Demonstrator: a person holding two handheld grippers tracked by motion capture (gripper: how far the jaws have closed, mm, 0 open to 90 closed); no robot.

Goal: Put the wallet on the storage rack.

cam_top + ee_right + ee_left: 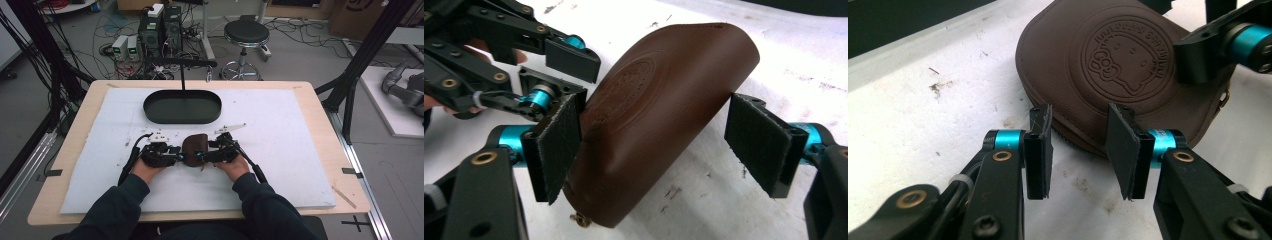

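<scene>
Might drop pouch (659, 125) flat on tabletop (724, 210), with right gripper (659, 145) jaws wide round it, barely touching, and left gripper (1082, 150) jaws open, gripping nothing.

Brown leather pouch (192, 149): rounded, embossed cartoon-cat seal on upper face, small brass fitting at one end. Lies on white mat (280, 145), near side of black oval tray (182, 106), well apart from it, one edge lifted.

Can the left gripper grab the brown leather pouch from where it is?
Probably yes: the left gripper has its jaws apart right at the brown leather pouch's near edge, nothing between, though the right gripper already straddles it.
</scene>
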